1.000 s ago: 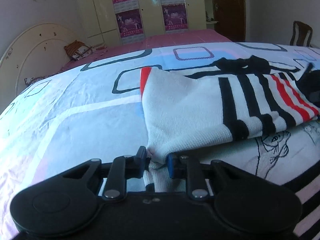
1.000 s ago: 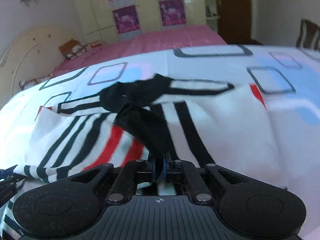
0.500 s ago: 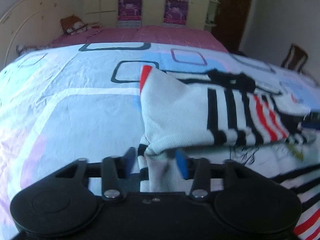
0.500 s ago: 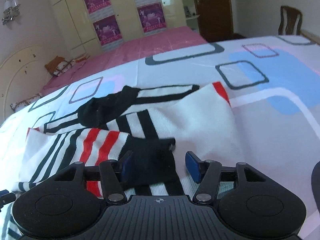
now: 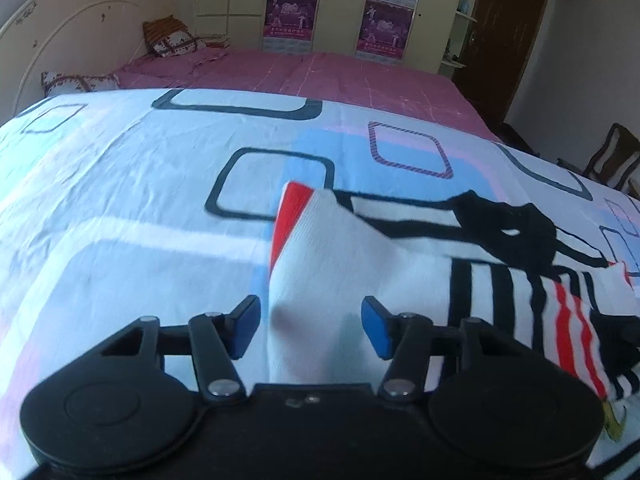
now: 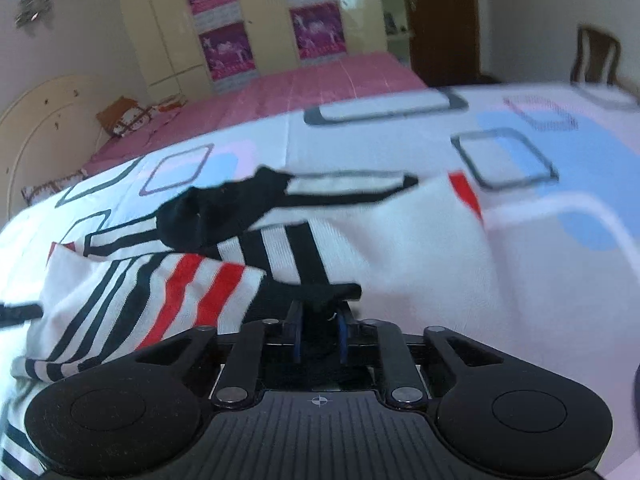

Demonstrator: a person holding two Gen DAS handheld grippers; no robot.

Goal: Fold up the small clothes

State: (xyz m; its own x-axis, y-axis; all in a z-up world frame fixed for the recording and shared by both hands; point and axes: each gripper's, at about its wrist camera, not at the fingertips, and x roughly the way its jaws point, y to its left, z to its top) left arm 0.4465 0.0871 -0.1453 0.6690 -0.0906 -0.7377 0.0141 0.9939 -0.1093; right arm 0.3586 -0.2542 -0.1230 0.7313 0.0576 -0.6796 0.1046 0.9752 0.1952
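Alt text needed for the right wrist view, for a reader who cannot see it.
The right gripper, its jaws closing, pinches a black edge of a white knitted garment with black and red stripes, which lies partly folded on a patterned bedsheet. Behind are a pink bed cover, a cream wardrobe with purple posters and a chair; the picture is slightly blurred.

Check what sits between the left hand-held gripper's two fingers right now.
In the left wrist view, a white fold of the striped garment lies between the closing left hand-held gripper's fingers, pads not touching it.
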